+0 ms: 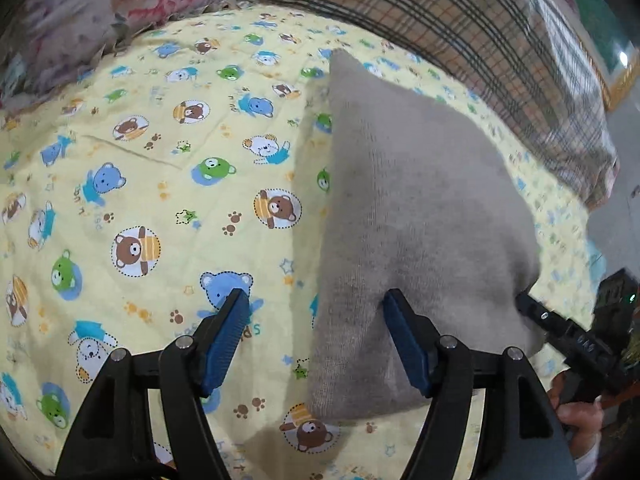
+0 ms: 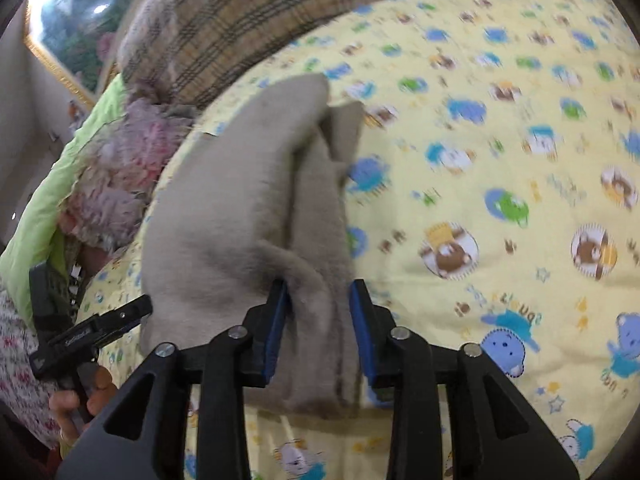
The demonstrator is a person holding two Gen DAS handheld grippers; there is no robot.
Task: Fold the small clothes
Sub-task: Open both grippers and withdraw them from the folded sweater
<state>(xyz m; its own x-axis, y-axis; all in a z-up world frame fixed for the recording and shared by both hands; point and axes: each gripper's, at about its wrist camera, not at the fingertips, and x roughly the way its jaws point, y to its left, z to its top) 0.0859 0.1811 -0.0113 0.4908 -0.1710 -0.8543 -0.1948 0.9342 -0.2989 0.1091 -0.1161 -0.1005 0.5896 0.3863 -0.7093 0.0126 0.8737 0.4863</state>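
Yellow bear-print bed sheet [image 1: 132, 184] carries a grey garment [image 2: 240, 200], gripped by the right tool [image 2: 320, 292]; left tool [image 1: 316, 300] gapes; plaid blanket [image 1: 460, 20] behind, blurred.

A bed [image 1: 132, 184] carries everything, spread with a yellow quilt [image 2: 500, 240] (printed with cartoon bears). On it lie a beige knitted garment [image 1: 420, 220], a plaid blanket [image 1: 500, 60] and pink floral bedding [image 1: 80, 20].

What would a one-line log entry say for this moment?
task: fold small clothes | left tool: open, empty | right tool: around fold of grey garment | surface: bear-print sheet
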